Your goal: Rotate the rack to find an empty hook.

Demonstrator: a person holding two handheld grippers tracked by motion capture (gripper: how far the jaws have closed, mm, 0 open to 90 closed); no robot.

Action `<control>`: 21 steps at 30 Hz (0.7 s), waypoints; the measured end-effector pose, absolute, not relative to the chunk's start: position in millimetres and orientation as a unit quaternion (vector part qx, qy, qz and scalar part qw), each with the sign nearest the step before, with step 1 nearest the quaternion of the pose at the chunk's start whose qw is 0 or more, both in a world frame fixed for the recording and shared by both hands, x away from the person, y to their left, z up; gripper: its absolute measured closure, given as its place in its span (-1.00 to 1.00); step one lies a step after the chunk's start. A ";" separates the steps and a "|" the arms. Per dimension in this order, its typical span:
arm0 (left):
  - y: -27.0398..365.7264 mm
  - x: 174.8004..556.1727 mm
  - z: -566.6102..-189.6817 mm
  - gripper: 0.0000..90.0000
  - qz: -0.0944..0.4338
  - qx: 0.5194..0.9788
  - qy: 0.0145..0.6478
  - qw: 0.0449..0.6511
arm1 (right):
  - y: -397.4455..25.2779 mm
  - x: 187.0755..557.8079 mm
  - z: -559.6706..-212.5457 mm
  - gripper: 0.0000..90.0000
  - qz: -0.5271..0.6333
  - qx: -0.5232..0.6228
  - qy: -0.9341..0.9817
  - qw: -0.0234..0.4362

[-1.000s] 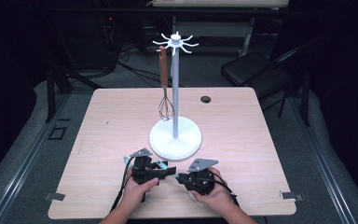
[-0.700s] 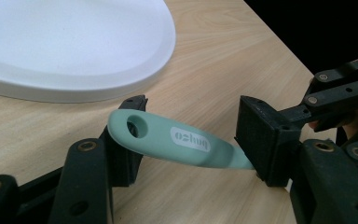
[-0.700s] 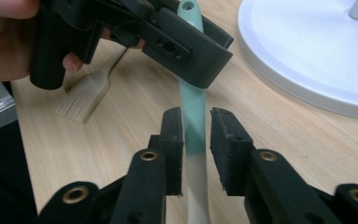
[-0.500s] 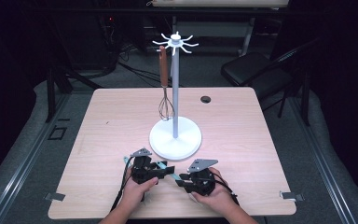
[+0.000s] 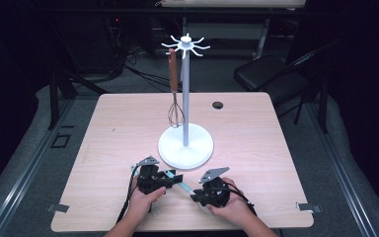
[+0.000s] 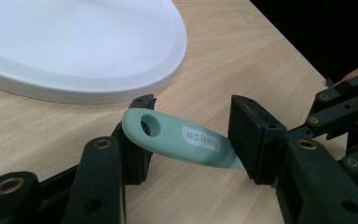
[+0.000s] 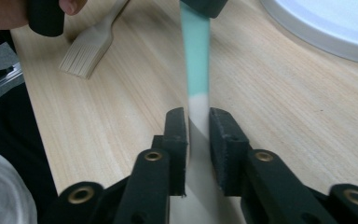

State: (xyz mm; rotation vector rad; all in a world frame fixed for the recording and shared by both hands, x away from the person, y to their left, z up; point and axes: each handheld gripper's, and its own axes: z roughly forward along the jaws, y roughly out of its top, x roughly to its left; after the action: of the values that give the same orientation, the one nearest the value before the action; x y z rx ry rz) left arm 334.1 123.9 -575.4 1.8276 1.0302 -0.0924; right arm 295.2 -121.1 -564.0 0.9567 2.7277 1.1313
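A utensil with a mint-green handle [image 6: 182, 142] and a pale blade is held just above the table, in front of the white stand base [image 5: 185, 145]. My right gripper [image 7: 198, 123] is shut on the pale blade part of the utensil [image 7: 195, 51]. My left gripper [image 6: 191, 126] is open, its jaws standing either side of the handle's holed end. In the high view the left gripper [image 5: 175, 177] and right gripper [image 5: 196, 196] face each other with the utensil [image 5: 180, 183] spanning between them. A brown-handled whisk [image 5: 173, 94] hangs from the stand's top hooks [image 5: 185, 45].
A pale brush [image 7: 86, 53] lies on the table near the person's left hand. A small black round fitting [image 5: 218, 105] sits at the table's far side. A dark chair [image 5: 266, 74] stands behind the table at the right.
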 end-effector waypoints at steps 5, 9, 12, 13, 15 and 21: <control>124.3 333.8 -574.4 0.13 -0.037 0.753 0.427 0.500 | -120.2 294.8 -562.9 0.79 0.363 0.309 0.879 0.022; 124.9 332.9 -572.7 0.09 -0.040 0.743 0.433 0.509 | -118.8 294.2 -562.3 0.80 0.371 0.312 0.874 0.019; 125.6 331.7 -571.7 0.08 -0.056 0.728 0.439 0.524 | -117.7 293.4 -560.3 0.80 0.380 0.314 0.870 0.029; 125.5 331.2 -571.4 0.08 -0.059 0.726 0.439 0.527 | -117.1 293.1 -559.7 0.80 0.384 0.316 0.867 0.033; 124.2 329.8 -570.6 0.11 -0.062 0.725 0.436 0.529 | -116.5 292.6 -558.7 0.80 0.391 0.319 0.862 0.041; 118.3 326.3 -569.9 0.15 -0.063 0.729 0.431 0.528 | -113.8 292.4 -558.0 0.80 0.411 0.334 0.847 0.053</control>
State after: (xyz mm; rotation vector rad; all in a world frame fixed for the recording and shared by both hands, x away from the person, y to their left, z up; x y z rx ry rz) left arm 326.3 118.3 -569.9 1.7418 1.0292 -0.1513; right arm 292.4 -113.8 -558.0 1.0154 2.5736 1.2501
